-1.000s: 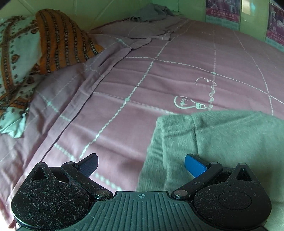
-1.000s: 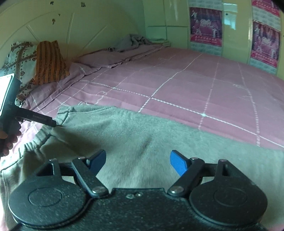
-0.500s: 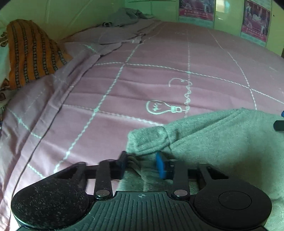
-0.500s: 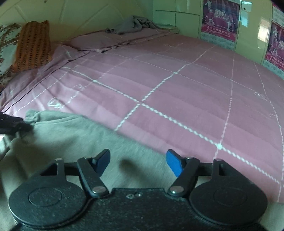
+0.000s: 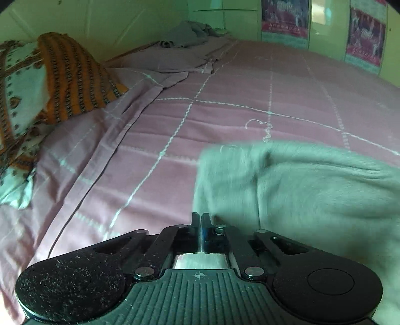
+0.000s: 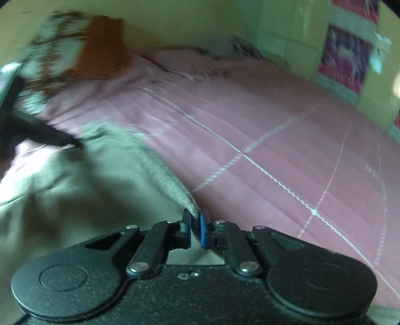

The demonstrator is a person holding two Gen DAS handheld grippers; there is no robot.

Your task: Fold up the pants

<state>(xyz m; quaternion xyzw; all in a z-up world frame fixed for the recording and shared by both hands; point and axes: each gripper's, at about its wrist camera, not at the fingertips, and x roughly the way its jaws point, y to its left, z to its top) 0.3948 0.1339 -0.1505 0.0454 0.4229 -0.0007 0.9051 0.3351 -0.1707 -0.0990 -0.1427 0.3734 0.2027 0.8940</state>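
Observation:
The grey-green pants lie on the pink bed sheet. In the left wrist view my left gripper is shut on the pants' near-left edge, and the cloth rises to the right of it. In the right wrist view my right gripper is shut on a rolled edge of the pants, with the rest of the cloth spread to the left. The left gripper also shows there at the far left, pinching the cloth. This view is blurred.
An orange patterned pillow and a white patterned pillow lie at the left. A crumpled grey cloth sits at the far end of the bed. Green walls with posters stand behind. The checked sheet stretches to the right.
Both grippers went from open to shut on the pants' edge. The left one closed first; the right one closed in the last half second. The cloth is lifted and bunched.

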